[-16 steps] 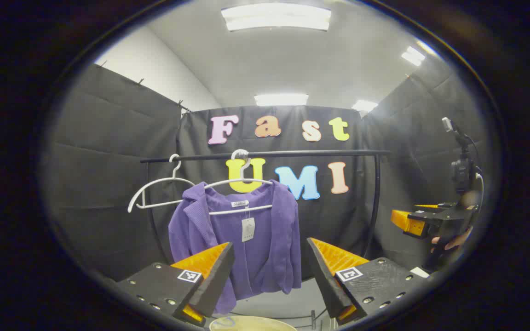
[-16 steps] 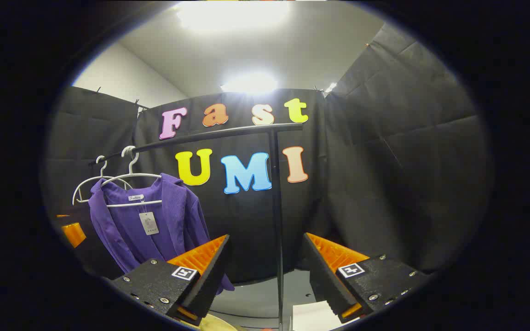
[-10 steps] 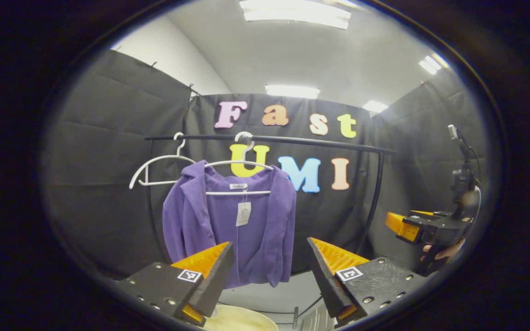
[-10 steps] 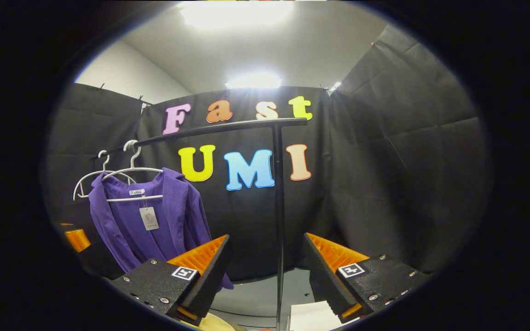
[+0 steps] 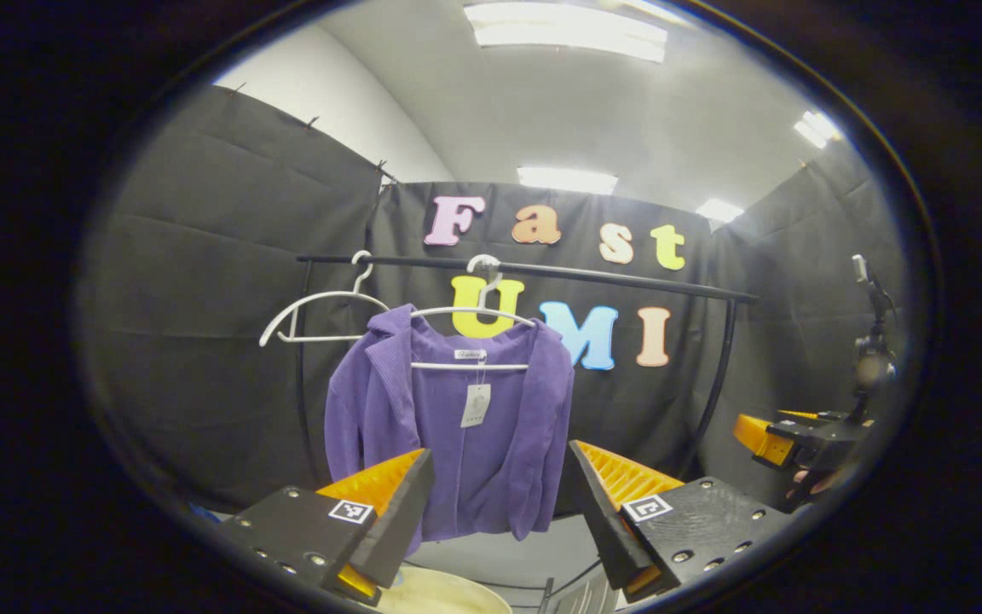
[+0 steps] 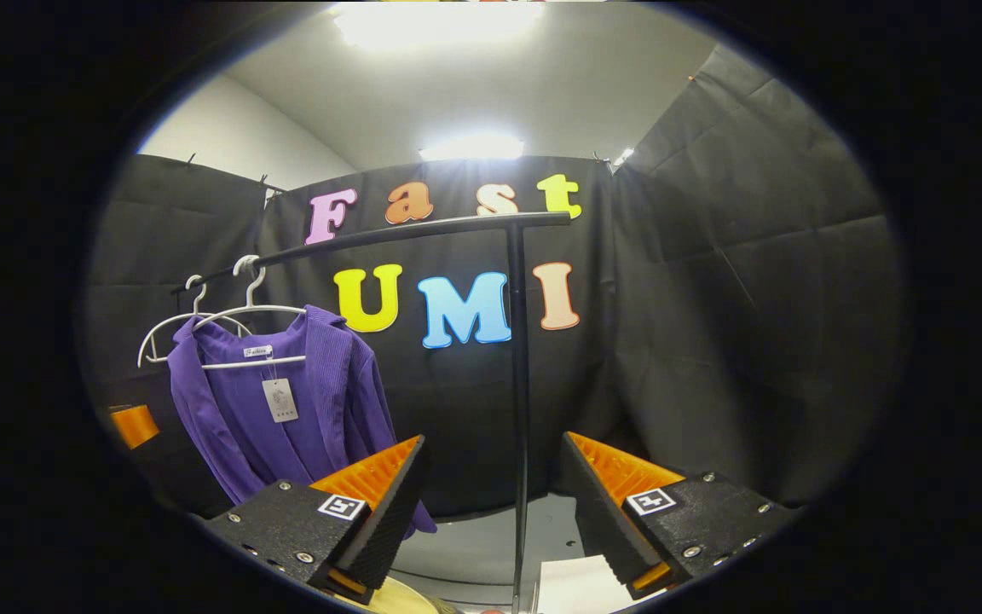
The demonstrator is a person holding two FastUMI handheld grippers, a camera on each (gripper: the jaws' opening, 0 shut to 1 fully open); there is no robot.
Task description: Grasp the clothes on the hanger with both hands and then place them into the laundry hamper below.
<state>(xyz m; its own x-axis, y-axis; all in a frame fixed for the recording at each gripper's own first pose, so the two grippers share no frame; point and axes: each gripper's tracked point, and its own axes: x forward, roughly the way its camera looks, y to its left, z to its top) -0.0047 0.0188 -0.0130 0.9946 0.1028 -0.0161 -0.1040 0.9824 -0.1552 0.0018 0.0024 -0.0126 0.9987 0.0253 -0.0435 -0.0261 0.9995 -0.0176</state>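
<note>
In the left gripper view, the left gripper point(image 5: 499, 503) is pointing toward the garment rack with its two fingers point(image 5: 389, 503) standing wide apart and nothing lying between them. Beyond the gap, a purple jacket point(image 5: 448, 435) is hanging on a white hanger point(image 5: 472, 328), whose hook is sitting over the black rail point(image 5: 542, 269) of the rack. A paper tag point(image 5: 476, 404) is dangling from the neckline of the jacket. A second white hanger point(image 5: 320, 311), bare, is hanging just beside the first on the same rail, toward the left of the view. At the bottom edge, between the fingers, the pale rim of the laundry hamper point(image 5: 444, 590) is showing below the jacket — well apart from its hem. Far to the right of this view, the right gripper point(image 5: 776, 431) is being held by a hand point(image 5: 811, 484) near the edge of the picture; a camera stand point(image 5: 870, 341) is rising behind it.

In the right gripper view, the right gripper point(image 6: 491, 503) is likewise standing spread, its fingers point(image 6: 380, 503) clamping nothing. The upright post point(image 6: 518, 409) of the rack is running down through the gap between them, farther off. The purple jacket point(image 6: 278, 418) is hanging to the left of this view on its hanger point(image 6: 244, 320), clear of both fingers. A white sheet point(image 6: 576, 588) is lying low at the bottom of the view — beside the foot of the post — and a sliver of the hamper point(image 6: 406, 597) rim is showing next to it.
</note>
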